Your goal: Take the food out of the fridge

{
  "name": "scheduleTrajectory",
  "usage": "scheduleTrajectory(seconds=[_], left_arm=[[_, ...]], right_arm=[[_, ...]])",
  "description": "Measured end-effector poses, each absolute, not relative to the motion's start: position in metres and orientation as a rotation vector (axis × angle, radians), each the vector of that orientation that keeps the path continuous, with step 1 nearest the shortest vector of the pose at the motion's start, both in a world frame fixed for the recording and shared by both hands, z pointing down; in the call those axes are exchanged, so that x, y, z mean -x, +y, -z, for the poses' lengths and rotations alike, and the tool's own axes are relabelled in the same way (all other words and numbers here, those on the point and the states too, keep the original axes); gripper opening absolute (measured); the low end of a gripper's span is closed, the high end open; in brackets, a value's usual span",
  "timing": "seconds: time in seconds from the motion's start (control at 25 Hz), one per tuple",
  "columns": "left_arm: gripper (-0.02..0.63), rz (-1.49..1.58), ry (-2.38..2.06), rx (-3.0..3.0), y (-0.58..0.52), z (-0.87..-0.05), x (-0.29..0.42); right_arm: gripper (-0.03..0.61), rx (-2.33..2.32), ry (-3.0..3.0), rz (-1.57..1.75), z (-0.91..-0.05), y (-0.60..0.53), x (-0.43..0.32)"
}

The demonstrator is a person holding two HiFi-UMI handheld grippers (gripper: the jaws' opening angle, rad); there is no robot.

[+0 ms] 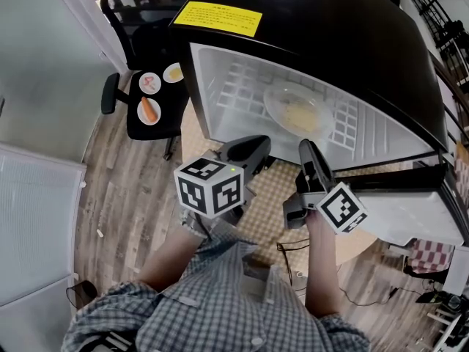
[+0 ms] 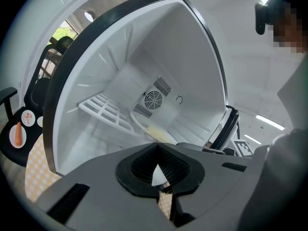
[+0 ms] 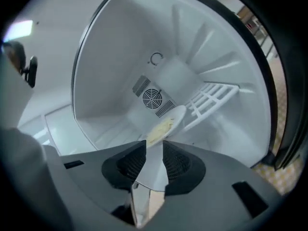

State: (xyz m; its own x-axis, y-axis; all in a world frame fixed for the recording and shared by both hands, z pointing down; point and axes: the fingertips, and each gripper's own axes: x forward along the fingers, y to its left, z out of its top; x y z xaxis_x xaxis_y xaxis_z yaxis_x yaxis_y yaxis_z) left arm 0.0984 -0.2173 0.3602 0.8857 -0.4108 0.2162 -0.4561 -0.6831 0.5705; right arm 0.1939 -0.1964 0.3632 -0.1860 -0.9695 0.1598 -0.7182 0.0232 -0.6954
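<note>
Open fridge mouth gives passage — plate on wire shelf lies within.

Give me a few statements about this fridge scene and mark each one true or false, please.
1. The fridge is open. True.
2. A plate of pale yellow food lies inside it. True.
3. The right hand-held gripper is clamped on that plate. False: its jaws stand apart with nothing between them, and the plate lies further in.
4. The chair beside the fridge has nothing on it. False: three small plates sit on its seat, one with a carrot.
5. The left hand-held gripper has its jaws wide apart. False: they are together and hold nothing.
</note>
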Motion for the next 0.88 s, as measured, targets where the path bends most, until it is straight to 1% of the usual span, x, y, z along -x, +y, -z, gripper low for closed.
scheduleTrajectory(seconds=[0.16, 0.44, 0.48, 0.64, 0.8, 0.88], left_arm=[[0.006, -0.045, -0.587, -2.354, -0.220, -0.360, -0.104], [0.008, 0.050, -0.543, -2.227, -0.228, -0.359, -0.110], [0.011, 0.065, -0.540, -2.211, -0.230, -0.359, -0.110], [0.057, 0.096, -0.532, -2.181, -0.234, -0.358, -0.112], [0.063, 0.119, -0.516, -2.156, -0.236, -0.358, -0.116], [0.067, 0.131, -0.505, -2.142, -0.236, -0.357, -0.117]], right_arm=[[0.074, 1.598, 1.739, 1.064, -0.368, -0.197, -0.203], [0.078, 1.484, 1.596, 1.109, -0.369, -0.203, -0.206], [0.078, 1.486, 1.585, 1.110, -0.370, -0.203, -0.207], [0.078, 1.484, 1.540, 1.118, -0.374, -0.205, -0.212], [0.077, 1.467, 1.521, 1.126, -0.374, -0.207, -0.213], [0.065, 1.454, 1.516, 1.130, -0.373, -0.207, -0.213]])
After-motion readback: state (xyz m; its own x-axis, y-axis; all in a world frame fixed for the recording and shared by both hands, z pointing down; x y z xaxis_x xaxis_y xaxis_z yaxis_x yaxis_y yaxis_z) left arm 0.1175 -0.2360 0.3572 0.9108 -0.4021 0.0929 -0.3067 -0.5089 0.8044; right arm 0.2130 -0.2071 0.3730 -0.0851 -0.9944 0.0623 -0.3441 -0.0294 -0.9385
